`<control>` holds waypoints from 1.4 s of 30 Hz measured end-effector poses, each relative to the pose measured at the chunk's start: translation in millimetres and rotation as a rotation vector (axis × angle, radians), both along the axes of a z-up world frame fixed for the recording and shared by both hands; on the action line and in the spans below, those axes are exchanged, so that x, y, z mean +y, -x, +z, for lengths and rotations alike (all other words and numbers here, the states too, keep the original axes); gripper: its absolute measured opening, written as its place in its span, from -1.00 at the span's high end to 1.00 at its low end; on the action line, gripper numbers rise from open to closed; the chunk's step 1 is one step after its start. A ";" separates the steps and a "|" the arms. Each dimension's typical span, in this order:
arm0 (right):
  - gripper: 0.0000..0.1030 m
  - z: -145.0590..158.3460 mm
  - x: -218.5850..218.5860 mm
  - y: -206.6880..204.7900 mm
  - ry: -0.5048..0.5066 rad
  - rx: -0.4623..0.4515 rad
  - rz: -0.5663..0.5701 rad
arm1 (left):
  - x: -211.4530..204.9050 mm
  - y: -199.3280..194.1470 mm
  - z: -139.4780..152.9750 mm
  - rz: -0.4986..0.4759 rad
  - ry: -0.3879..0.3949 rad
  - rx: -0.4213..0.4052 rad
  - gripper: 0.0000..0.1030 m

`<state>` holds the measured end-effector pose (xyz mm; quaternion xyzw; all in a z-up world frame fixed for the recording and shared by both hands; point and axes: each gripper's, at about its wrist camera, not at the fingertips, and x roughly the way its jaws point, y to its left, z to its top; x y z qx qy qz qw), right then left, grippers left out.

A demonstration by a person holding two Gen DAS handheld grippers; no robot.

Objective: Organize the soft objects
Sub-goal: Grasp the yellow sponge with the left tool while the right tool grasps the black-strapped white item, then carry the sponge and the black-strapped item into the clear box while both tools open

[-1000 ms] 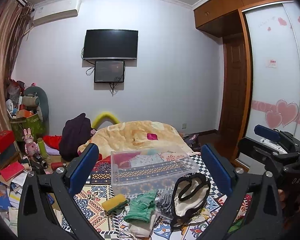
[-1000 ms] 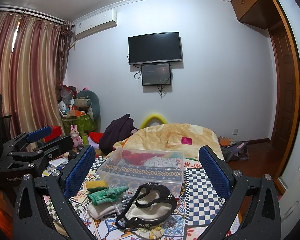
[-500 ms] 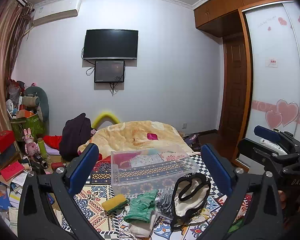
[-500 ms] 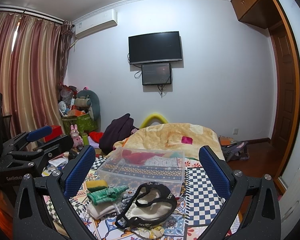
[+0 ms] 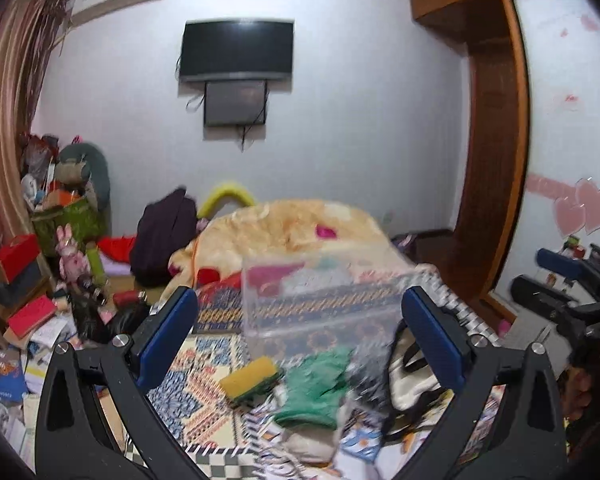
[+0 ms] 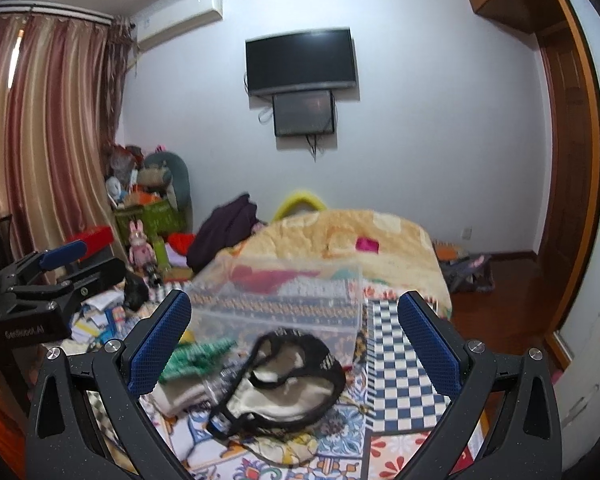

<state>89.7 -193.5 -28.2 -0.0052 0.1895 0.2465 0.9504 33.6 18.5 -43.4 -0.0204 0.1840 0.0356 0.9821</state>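
On the patterned bedspread (image 6: 400, 364) lie soft items: a green cloth (image 5: 316, 384), a yellow and green sponge (image 5: 250, 378), and a cream garment with black trim (image 6: 288, 384), also in the left wrist view (image 5: 410, 380). Behind them stands a clear plastic box (image 5: 320, 300), also in the right wrist view (image 6: 280, 300). My left gripper (image 5: 300, 336) is open and empty above the green cloth. My right gripper (image 6: 294, 338) is open and empty above the cream garment. The green cloth also shows in the right wrist view (image 6: 196, 356).
A peach blanket (image 5: 292, 228) is heaped at the bed's far end, with a dark garment (image 5: 164, 236) beside it. Boxes, books and toys (image 5: 40, 280) crowd the floor on the left. A wardrobe (image 5: 572, 160) stands on the right.
Both views have tilted down and drawn a little closer to the bed, with motion blur now. Both grippers stay open and empty.
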 end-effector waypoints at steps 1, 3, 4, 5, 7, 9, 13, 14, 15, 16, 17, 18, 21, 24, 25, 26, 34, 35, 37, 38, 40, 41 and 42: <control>-1.00 -5.6 -0.5 -4.6 0.006 0.020 -0.003 | 5.5 -6.7 -8.0 0.012 0.003 0.030 -1.00; -1.00 -14.5 -1.4 -11.3 0.015 0.054 -0.011 | 14.5 -15.7 -20.1 0.027 0.015 0.074 -1.00; -1.00 -19.4 -2.0 -15.0 0.020 0.072 -0.015 | 20.4 -20.4 -27.3 0.035 0.024 0.100 -1.00; -1.00 -23.4 -2.6 -18.1 0.023 0.087 -0.017 | 24.3 -24.1 -33.1 0.041 0.030 0.118 -1.00; -1.00 -31.0 -4.1 -24.4 0.028 0.119 -0.018 | 33.3 -33.7 -45.2 0.061 0.041 0.159 -1.00; -1.00 -36.7 -5.1 -29.5 0.032 0.145 -0.018 | 40.1 -41.1 -55.8 0.074 0.050 0.185 -1.00; -1.00 -50.2 -6.3 -38.9 0.036 0.195 -0.017 | 57.1 -55.9 -81.1 0.108 0.084 0.238 -1.00; -1.00 -53.7 -7.1 -41.0 0.034 0.208 -0.018 | 60.6 -59.1 -86.0 0.113 0.091 0.251 -1.00; -1.00 -56.4 -7.7 -42.8 0.031 0.220 -0.018 | 63.2 -61.1 -90.0 0.118 0.096 0.263 -1.00; -1.00 -58.9 -8.2 -45.1 0.028 0.236 -0.016 | 65.2 -64.3 -96.3 0.123 0.099 0.277 -1.00; -1.00 -62.4 -8.8 -47.0 0.025 0.253 -0.014 | 65.4 -65.6 -99.6 0.123 0.101 0.285 -1.00; -1.00 -64.0 -8.1 -46.6 0.023 0.262 -0.013 | 66.3 -67.0 -103.5 0.119 0.103 0.293 -1.00; -0.84 -69.7 -7.3 -49.5 0.013 0.291 -0.003 | 64.1 -70.1 -111.9 0.104 0.105 0.310 -0.80; -0.59 -73.4 -3.7 -53.2 0.003 0.320 0.018 | 62.9 -73.1 -118.0 0.076 0.133 0.335 -0.62; -0.49 -74.7 -3.8 -54.1 -0.002 0.327 0.023 | 63.4 -73.5 -118.6 0.067 0.144 0.341 -0.58; -0.36 -76.0 -3.2 -54.3 -0.007 0.331 0.025 | 63.1 -74.3 -120.6 0.058 0.151 0.346 -0.48; 0.42 -74.0 -1.3 -53.9 -0.010 0.330 0.064 | 54.1 -71.7 -124.9 0.002 0.163 0.369 0.15; 0.50 -71.5 0.5 -53.9 -0.009 0.320 0.066 | 52.5 -69.4 -123.6 -0.002 0.161 0.363 0.20; 0.59 -66.7 -0.3 -51.2 -0.010 0.300 0.069 | 50.4 -65.6 -120.1 -0.003 0.152 0.353 0.25; 0.63 -64.7 -0.9 -50.6 -0.010 0.291 0.068 | 49.7 -63.2 -117.2 -0.002 0.148 0.343 0.26; 0.66 -59.6 -1.8 -47.8 -0.010 0.267 0.067 | 49.5 -58.0 -110.3 -0.002 0.145 0.321 0.29; 0.67 -57.2 -3.0 -46.8 -0.010 0.257 0.069 | 50.2 -55.7 -106.3 0.000 0.145 0.309 0.29; 0.67 -53.9 -2.9 -45.5 -0.010 0.246 0.070 | 50.7 -53.4 -102.1 -0.001 0.146 0.298 0.29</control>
